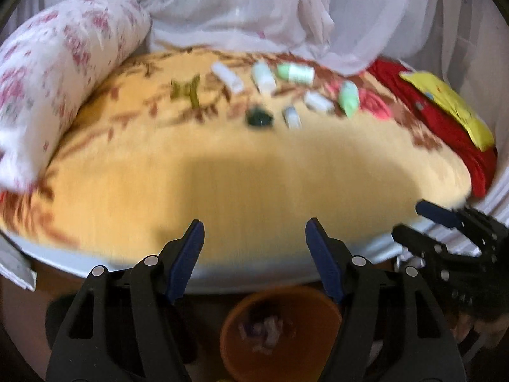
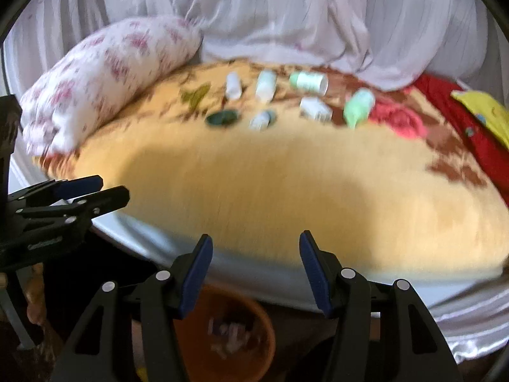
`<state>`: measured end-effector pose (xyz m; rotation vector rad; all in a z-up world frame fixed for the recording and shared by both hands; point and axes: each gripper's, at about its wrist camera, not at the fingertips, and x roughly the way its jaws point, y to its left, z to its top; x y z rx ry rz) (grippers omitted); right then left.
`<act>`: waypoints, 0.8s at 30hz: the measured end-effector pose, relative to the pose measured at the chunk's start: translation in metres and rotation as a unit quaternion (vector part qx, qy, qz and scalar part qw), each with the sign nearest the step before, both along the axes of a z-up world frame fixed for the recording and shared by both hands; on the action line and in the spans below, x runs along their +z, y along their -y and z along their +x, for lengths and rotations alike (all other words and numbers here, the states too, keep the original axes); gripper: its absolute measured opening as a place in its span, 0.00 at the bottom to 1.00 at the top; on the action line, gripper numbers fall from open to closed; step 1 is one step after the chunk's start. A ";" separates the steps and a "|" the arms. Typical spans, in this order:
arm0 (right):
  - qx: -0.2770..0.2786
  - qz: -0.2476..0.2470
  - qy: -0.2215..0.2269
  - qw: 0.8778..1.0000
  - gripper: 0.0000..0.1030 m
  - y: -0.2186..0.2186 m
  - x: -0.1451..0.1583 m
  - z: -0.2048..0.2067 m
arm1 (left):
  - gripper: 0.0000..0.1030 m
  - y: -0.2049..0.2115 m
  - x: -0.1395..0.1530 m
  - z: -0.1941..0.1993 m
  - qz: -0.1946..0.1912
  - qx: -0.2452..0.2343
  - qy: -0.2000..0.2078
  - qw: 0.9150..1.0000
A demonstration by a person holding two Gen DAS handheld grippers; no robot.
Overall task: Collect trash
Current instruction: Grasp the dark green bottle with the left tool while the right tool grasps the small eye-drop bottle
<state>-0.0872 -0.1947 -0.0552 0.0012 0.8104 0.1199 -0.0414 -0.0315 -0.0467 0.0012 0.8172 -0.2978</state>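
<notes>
A home bedroom: a bed under a yellow floral blanket (image 1: 254,175), a flowered pillow (image 1: 60,76) at left, sheer curtains (image 1: 254,3) at the far side.

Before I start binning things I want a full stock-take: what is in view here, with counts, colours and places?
small bottles: six, white or pale green, lying on the far part of the blanket
dark green round piece: one, left of the nearest small bottle; too blurred to identify
blanket: one, yellow with brown and pink pattern, covering the bed
pillow: one, white with pink flowers, far left of the bed
curtain: white, sheer, behind the bed
red cloth: one, right edge of the bed
yellow cloth: one, on the red cloth
bin: one, orange-brown, on the floor below the bed edge, some scraps inside
left gripper: open, empty
right gripper: open, empty
</notes>
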 end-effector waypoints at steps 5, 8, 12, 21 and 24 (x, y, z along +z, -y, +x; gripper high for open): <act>-0.023 -0.014 0.028 0.999 0.55 0.006 0.006 0.030 | 0.63 0.021 0.005 0.068 0.003 0.011 0.006 1.000; -0.027 -0.013 0.038 0.999 0.55 0.010 0.007 0.036 | 0.63 0.033 0.004 0.102 0.010 0.021 0.006 1.000; -0.030 -0.011 0.036 0.999 0.55 0.016 0.001 0.040 | 0.63 0.048 -0.006 0.139 0.022 0.027 -0.004 0.999; -0.048 0.001 0.032 0.998 0.55 0.035 -0.004 0.046 | 0.40 0.067 -0.037 0.188 0.048 0.043 -0.047 0.997; -0.051 0.002 0.031 0.998 0.55 0.036 -0.005 0.051 | 0.36 0.065 -0.039 0.186 0.045 0.047 -0.048 0.997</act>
